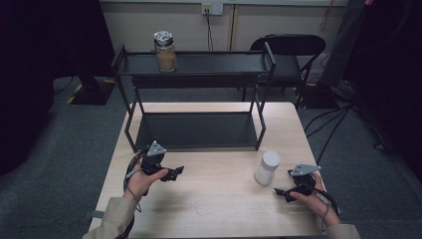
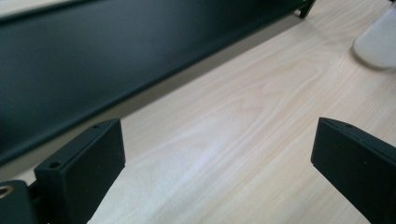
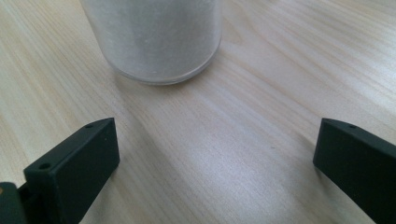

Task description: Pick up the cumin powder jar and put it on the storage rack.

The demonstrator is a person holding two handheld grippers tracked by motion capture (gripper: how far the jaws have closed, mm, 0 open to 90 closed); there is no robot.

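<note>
A white jar (image 1: 267,167) stands upright on the wooden table (image 1: 219,199), right of centre. My right gripper (image 1: 279,192) rests low on the table just right of and nearer than that jar, open and holding nothing. In the right gripper view the white jar (image 3: 156,37) stands close ahead, beyond the wide-apart jaws of the right gripper (image 3: 212,163). My left gripper (image 1: 175,172) is open near the table's left side, in front of the black two-tier rack (image 1: 196,130). The left gripper (image 2: 217,161) has bare table between its jaws, with the rack's lower shelf (image 2: 93,60) beyond. A brown-filled jar (image 1: 164,51) stands on the rack's top shelf.
A black chair (image 1: 287,55) stands behind the table at the right. Cables (image 1: 328,124) run across the grey floor at the right. The white jar's base (image 2: 378,42) shows at the upper right of the left gripper view.
</note>
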